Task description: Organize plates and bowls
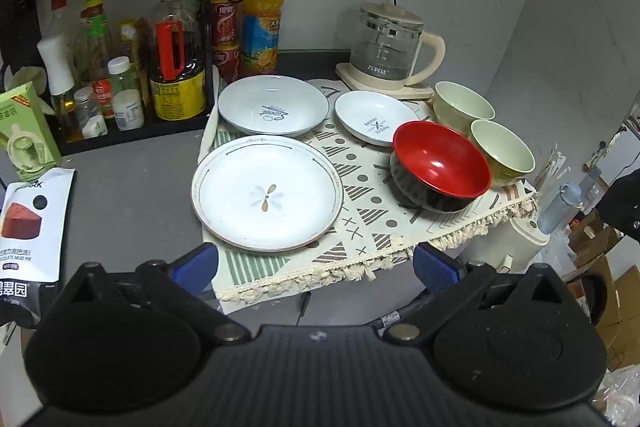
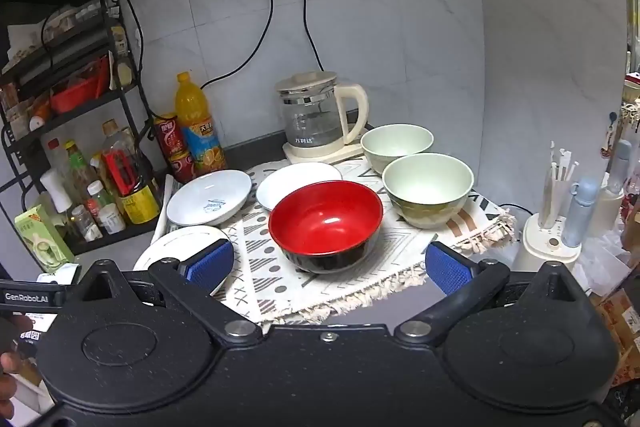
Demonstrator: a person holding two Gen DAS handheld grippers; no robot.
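Observation:
On a patterned cloth point(image 1: 360, 219) lie a large white plate with a flower mark point(image 1: 267, 194), a deep white plate with blue script point(image 1: 273, 105), a smaller white plate point(image 1: 376, 117), a red-and-black bowl point(image 1: 439, 166) and two pale green bowls point(image 1: 502, 151) point(image 1: 462, 103). My left gripper point(image 1: 316, 265) is open and empty, just in front of the flower plate. My right gripper point(image 2: 328, 265) is open and empty, its blue pads point(image 2: 210, 265) either side of the red bowl point(image 2: 326, 223), short of it. The green bowls point(image 2: 428, 187) point(image 2: 396, 145) stand behind.
A glass kettle point(image 1: 386, 47) stands at the back by the wall. A black rack of bottles point(image 1: 120, 75) and an orange juice bottle point(image 1: 262, 15) stand on the left. Snack packets point(image 1: 28, 227) lie at the near left. The counter edge drops off on the right.

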